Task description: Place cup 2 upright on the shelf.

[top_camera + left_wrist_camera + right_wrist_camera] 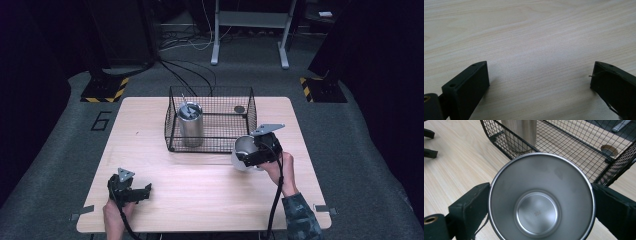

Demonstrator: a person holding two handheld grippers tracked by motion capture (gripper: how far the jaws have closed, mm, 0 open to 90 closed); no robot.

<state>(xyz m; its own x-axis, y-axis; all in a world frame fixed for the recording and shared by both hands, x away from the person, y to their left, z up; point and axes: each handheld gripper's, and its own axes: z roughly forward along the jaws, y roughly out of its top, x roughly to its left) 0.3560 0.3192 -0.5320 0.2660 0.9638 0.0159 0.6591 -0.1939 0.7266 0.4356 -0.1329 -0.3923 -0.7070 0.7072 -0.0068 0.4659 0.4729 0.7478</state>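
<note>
Surface [200, 195]: pale wood-grain top, rounded corners, standing on grey carpet.

Wire basket [172, 132]: black mesh, rectangular, open at the top, set toward the far middle of the surface. Inside it, at the left end, stands a steel tumbler [191, 125], upright, with a lid and a straw. A small dark round disc [239, 109] lies on the basket floor at the far right corner.

Steel cup [242, 152]: plain metal, open-mouthed, empty. Held off the near right corner of the basket, just beside its wire wall, tipped so the mouth faces the camera of the right gripper view, where the bare interior and round base show [537, 212].

Right tongs [252, 152]: closed against the cup, one jaw pressed on each side of its wall just below the rim. A hand [277, 167] grips the tool from behind.

Left tongs [142, 191]: spread wide, holding nothing, resting low over bare wood at the near left of the surface, well apart from the basket and cup.
</note>
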